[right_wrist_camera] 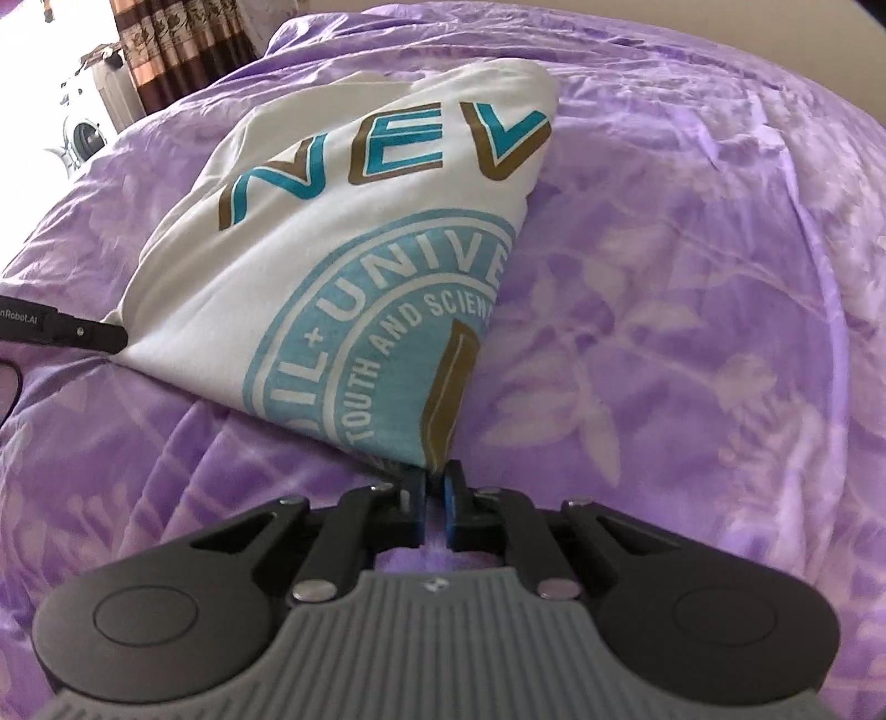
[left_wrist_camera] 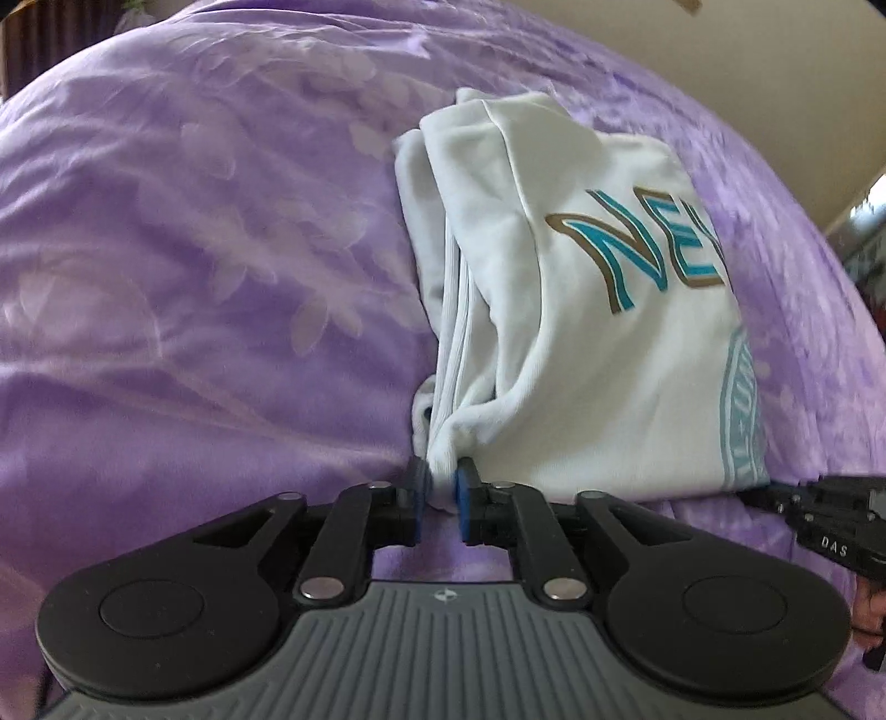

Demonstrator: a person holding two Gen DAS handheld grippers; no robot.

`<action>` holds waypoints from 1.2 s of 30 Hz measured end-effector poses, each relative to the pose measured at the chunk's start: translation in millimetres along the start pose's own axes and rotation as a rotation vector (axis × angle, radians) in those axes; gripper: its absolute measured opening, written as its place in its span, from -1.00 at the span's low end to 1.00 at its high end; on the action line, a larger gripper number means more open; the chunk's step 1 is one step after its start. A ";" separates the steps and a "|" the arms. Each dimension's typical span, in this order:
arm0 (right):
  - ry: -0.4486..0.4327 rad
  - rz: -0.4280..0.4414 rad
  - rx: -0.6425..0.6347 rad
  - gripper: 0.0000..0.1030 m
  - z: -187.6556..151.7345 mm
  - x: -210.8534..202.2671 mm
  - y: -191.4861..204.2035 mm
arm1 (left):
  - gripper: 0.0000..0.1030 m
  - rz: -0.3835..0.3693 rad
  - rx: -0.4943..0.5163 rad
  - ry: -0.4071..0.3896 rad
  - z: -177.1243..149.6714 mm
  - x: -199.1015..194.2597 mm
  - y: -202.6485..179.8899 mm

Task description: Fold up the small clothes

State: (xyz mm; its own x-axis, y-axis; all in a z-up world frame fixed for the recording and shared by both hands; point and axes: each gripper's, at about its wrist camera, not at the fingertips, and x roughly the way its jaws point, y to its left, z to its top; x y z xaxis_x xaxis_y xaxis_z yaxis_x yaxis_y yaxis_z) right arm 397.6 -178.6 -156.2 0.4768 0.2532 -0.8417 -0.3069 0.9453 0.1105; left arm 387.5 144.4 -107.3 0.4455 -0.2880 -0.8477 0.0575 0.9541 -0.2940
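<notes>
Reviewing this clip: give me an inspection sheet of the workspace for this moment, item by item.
Surface: purple floral bedspread, wrinkled.
Job's things: white T-shirt, folded into layers, teal and gold print facing up.
Clutter: nothing seen.
Grippers: left gripper shut on the shirt's near left corner; right gripper shut on its near right corner.
Cables: nothing seen.
Surroundings: brown patterned curtain and a white appliance beyond the bed's far left.
</notes>
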 end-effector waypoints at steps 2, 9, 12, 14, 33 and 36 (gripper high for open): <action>0.017 -0.011 -0.032 -1.00 1.7 -2.4 0.7 | -0.52 0.007 0.032 0.026 4.1 -6.7 0.8; 0.026 -0.099 -0.131 -1.00 10.3 -29.5 -7.7 | -0.33 0.059 0.154 -0.039 33.0 -50.6 -5.9; -0.006 -0.105 -0.115 -0.99 27.5 -38.8 -21.6 | -0.33 0.063 0.157 -0.112 61.4 -65.1 -9.8; -0.045 -0.100 -0.097 -0.92 45.8 -41.8 -25.2 | -0.33 0.059 0.138 -0.144 83.3 -69.3 -12.2; -0.225 -0.037 -0.049 -0.54 165.4 19.7 -11.4 | -0.33 0.049 0.128 -0.186 166.4 0.3 -35.3; -0.221 -0.038 -0.051 -0.54 171.7 36.8 -12.7 | -0.33 0.015 0.091 -0.182 171.5 14.7 -25.0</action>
State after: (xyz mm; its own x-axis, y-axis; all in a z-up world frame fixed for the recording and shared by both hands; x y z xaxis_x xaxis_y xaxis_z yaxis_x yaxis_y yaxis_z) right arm 560.5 -146.0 -97.8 0.6559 0.2618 -0.7080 -0.3237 0.9449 0.0495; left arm 545.8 130.4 -36.6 0.6003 -0.2624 -0.7555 0.1270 0.9639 -0.2339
